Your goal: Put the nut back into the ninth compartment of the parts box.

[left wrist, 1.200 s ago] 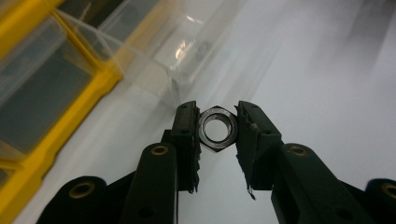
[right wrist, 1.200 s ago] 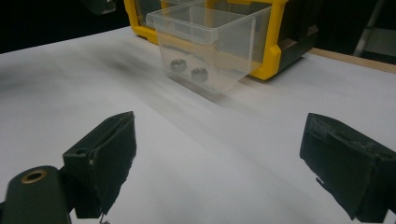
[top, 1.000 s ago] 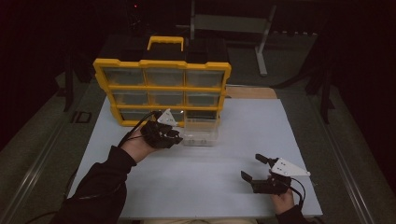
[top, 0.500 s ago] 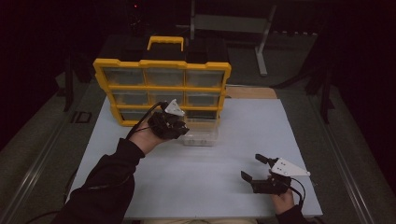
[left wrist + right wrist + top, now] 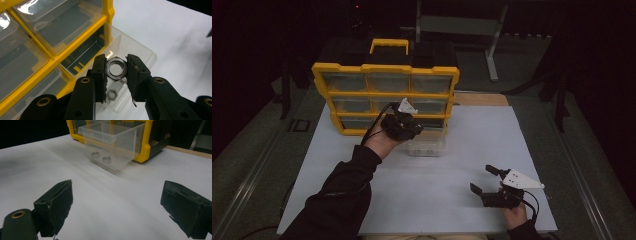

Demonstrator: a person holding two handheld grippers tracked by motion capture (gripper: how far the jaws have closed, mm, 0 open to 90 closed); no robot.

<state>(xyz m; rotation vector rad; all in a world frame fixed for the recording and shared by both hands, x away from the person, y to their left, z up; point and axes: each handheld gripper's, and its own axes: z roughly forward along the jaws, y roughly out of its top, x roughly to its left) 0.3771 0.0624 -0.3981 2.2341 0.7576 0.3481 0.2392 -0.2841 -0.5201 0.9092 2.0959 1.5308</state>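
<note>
Left gripper (image 5: 117, 71) pinching a hex nut (image 5: 116, 69) over the pulled-out clear drawer (image 5: 140, 53).
Flats clamped, ready to drop in; right gripper (image 5: 490, 181) waiting wide on the bench (image 5: 437, 195).

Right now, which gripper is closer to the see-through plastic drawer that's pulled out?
The left gripper. It hangs just above the clear plastic drawer, its jaws shut on a shiny steel hex nut. The right gripper rests far off, near the table's front edge, jaws open.

The person wears a black long sleeve (image 5: 339, 195). Both the left gripper (image 5: 116, 68) and the right gripper (image 5: 116, 202) are matte black with brass-ringed screw holes, ridged fingers (image 5: 99, 72), a grey three-cornered plate and a black trailing cable.
</note>
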